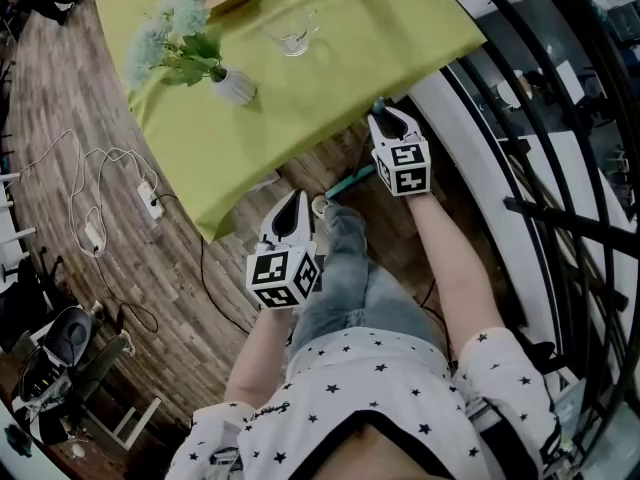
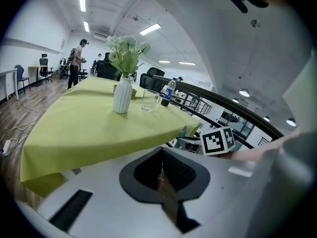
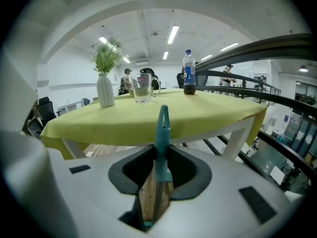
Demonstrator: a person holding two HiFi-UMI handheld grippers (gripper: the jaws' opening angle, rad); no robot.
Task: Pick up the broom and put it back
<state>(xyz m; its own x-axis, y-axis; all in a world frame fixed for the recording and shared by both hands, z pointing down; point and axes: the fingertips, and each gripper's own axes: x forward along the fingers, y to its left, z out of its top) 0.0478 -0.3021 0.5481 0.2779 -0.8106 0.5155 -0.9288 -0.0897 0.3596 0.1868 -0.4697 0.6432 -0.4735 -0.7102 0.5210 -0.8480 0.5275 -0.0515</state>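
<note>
Floor, left: power strip with white cables on the wood planks, beside the bench.
Bench: green cloth on top. A white vase with flowers and a glass stand apart on it. The right gripper view also shows a bottle farther back.
Left gripper: low in front of the bench edge, above the person's knee. Its fingers are closed together with nothing between them.
Broom: teal handle, off the bench. It slants from the right gripper down-left toward the person's leg, and the brush end is not visible.
Right gripper: at the bench's near corner. Its fingers are clamped on the broom handle, and the handle tip with its hanging hole sticks up past them.
Far right: black railing runs alongside the person.
</note>
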